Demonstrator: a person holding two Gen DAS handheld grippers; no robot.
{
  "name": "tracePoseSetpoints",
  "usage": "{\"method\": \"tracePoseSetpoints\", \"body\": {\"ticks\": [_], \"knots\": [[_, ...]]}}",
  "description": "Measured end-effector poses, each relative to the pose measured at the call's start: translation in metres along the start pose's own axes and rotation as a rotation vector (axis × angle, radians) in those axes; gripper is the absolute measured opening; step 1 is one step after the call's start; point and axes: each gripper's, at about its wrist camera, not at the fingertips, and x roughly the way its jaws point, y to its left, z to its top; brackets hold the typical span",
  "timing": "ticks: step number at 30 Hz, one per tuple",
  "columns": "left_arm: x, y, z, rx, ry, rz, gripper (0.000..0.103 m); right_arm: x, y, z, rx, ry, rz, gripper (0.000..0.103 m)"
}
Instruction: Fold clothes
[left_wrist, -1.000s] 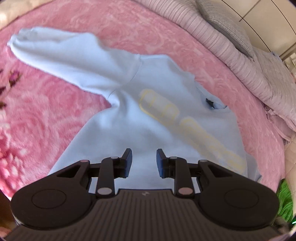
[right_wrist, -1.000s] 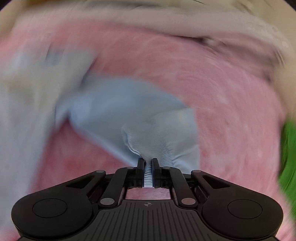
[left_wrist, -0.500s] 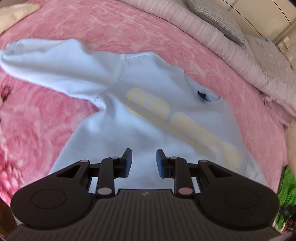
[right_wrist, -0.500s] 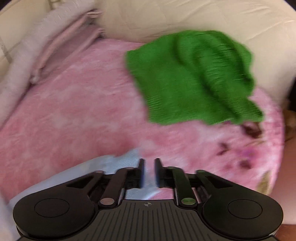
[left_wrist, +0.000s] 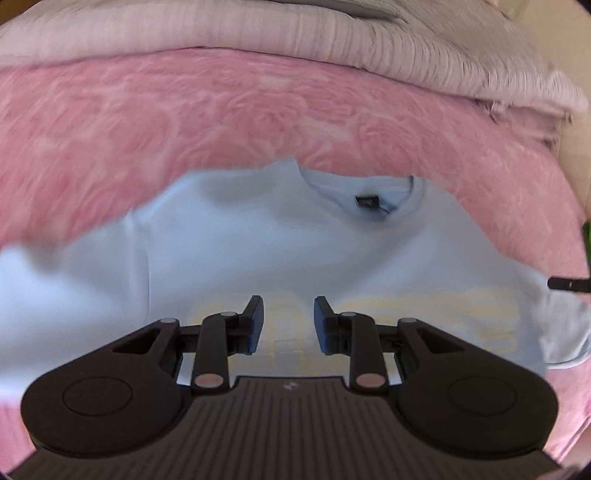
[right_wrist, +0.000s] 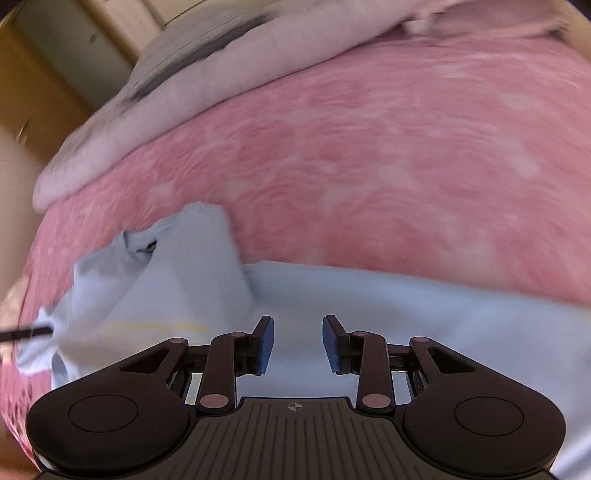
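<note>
While your left gripper (left_wrist: 288, 319) hangs over the chest of the pale blue sweatshirt (left_wrist: 280, 251), its jaws are easing apart with nothing between them, only cloth below. The sweatshirt lies front-up on the pink blanket (left_wrist: 258, 110), its neckline (left_wrist: 369, 195) pointing away from you with a dark label (left_wrist: 366, 201) inside the collar, and blurred yellow lettering (left_wrist: 480, 314) running across the chest just past your fingertips. One sleeve trails off to the left of that view. Beyond the blanket, a pale ribbed cover (left_wrist: 295, 33) is heaped along the far edge.

Over on the other side, your right gripper (right_wrist: 298, 341) is opening too, moderately wide, gripping nothing, poised above a long stretch of blue fabric. To its left the sweatshirt's body looks folded over, neck opening (right_wrist: 142, 247) facing up. A thin dark tip (right_wrist: 26, 334) pokes in at the left edge; you can't tell what it is through the blur.
</note>
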Motion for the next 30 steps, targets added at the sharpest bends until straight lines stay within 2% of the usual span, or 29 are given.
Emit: {"method": "tracePoseSetpoints", "body": {"ticks": [7, 11, 15, 17, 19, 20, 22, 24, 26, 30], "knots": [[0.046, 0.037, 0.071, 0.109, -0.008, -0.002, 0.025, 0.065, 0.016, 0.048, -0.011, 0.026, 0.037, 0.033], [0.065, 0.064, 0.098, 0.116, 0.008, -0.026, 0.025, 0.097, 0.04, 0.076, -0.068, 0.015, 0.059, 0.036], [0.094, 0.093, 0.104, 0.078, 0.1, -0.1, 0.025, 0.142, 0.061, 0.095, -0.105, 0.018, 0.065, 0.042], [0.107, 0.098, 0.099, 0.069, 0.133, -0.097, 0.024, 0.163, 0.066, 0.1, -0.097, 0.039, 0.054, 0.043], [0.113, 0.1, 0.091, 0.071, 0.124, -0.087, 0.012, 0.18, 0.068, 0.102, -0.079, 0.066, 0.065, 0.042], [0.111, 0.099, 0.088, 0.079, 0.1, -0.087, 0.001, 0.184, 0.07, 0.102, -0.087, 0.062, 0.062, 0.042], [0.108, 0.096, 0.084, 0.096, 0.061, -0.082, 0.0, 0.187, 0.076, 0.102, -0.109, 0.047, 0.056, 0.004], [0.103, 0.091, 0.085, 0.151, 0.028, -0.053, 0.0, 0.184, 0.082, 0.104, -0.137, 0.021, 0.05, 0.004], [0.094, 0.09, 0.092, 0.167, -0.039, -0.031, 0.0, 0.18, 0.09, 0.107, -0.181, -0.012, 0.033, 0.004], [0.077, 0.094, 0.107, 0.157, -0.157, 0.007, 0.0, 0.172, 0.104, 0.116, -0.227, -0.085, 0.013, 0.004]]}}
